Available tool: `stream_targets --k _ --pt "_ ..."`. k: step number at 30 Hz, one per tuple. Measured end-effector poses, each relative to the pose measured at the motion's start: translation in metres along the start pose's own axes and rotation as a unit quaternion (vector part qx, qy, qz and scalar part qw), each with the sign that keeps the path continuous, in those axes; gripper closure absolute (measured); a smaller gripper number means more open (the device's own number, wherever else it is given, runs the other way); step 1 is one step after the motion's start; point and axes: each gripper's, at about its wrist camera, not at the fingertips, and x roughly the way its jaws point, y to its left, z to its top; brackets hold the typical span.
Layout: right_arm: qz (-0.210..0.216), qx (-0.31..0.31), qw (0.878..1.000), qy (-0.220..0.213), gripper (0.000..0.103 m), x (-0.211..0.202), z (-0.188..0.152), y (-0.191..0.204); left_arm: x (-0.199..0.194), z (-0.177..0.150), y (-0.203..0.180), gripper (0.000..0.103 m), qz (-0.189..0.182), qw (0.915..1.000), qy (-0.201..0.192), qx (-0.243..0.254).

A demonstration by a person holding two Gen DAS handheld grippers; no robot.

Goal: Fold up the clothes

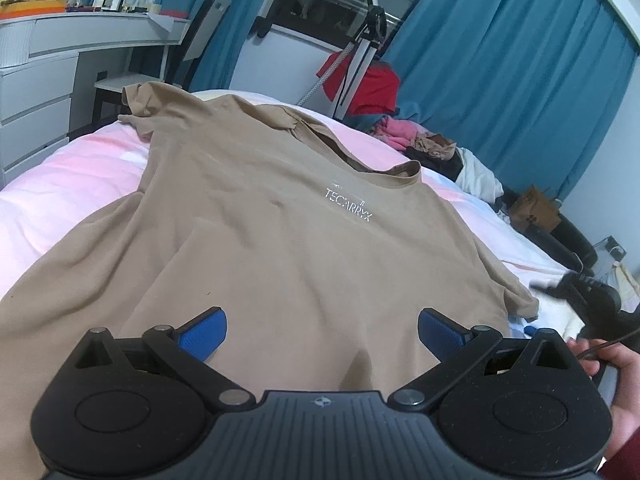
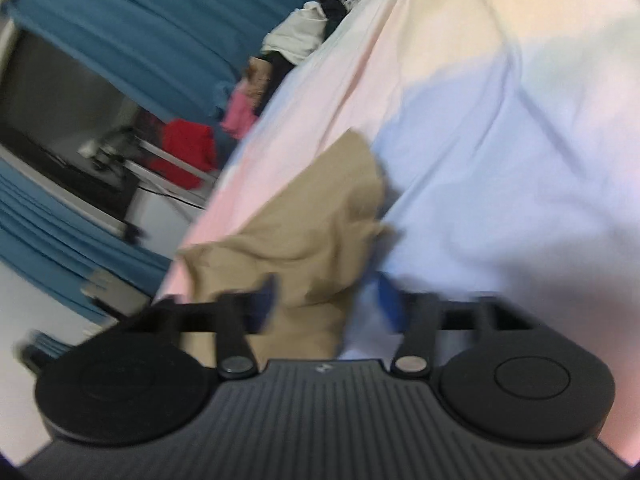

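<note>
left wrist view — open left tool (image 1: 322,334) above tan shirt (image 1: 280,216)

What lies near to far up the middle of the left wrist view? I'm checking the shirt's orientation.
left gripper → tan T-shirt hem → white chest lettering → collar → pink bedsheet → blue curtains.

Two low views, shared bed (image 1: 72,184)

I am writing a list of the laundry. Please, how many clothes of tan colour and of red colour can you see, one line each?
Tan T-shirt, spread on the bed: 1
Red garment by the tripod: 1
Total: 2
</note>
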Motion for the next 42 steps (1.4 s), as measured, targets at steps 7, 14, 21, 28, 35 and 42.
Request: stream_targets --k 7,14,21,28,35,42 --pt "-0.001 0.014 0.999 -0.035 0.026 0.058 0.004 0.002 0.003 0.001 0.006 0.0 -0.002 0.9999 0.007 -0.013" --pt "0.005 -0.057 0.993 -0.104 0.038 0.115 0.033 0.024 0.026 0.003 0.01 0.0 0.005 0.9999 0.014 0.002" --pt "-0.071 -0.196 0.972 -0.105 0.097 0.138 0.047 0.07 0.039 0.008 0.002 0.0 0.041 0.9964 -0.016 0.073" --pt "-0.101 -0.256 0.946 -0.172 0.098 0.097 0.06 0.119 0.001 0.024 0.008 0.0 0.046 0.9958 -0.035 0.071" --pt "-0.093 -0.378 0.897 -0.211 0.098 0.077 -0.005 0.207 -0.04 0.047 0.028 0.0 0.045 0.996 -0.054 0.056" --pt "-0.064 -0.486 0.855 -0.166 0.097 0.111 -0.112 0.268 -0.059 0.052 0.041 0.0 0.089 0.9904 -0.064 0.085"
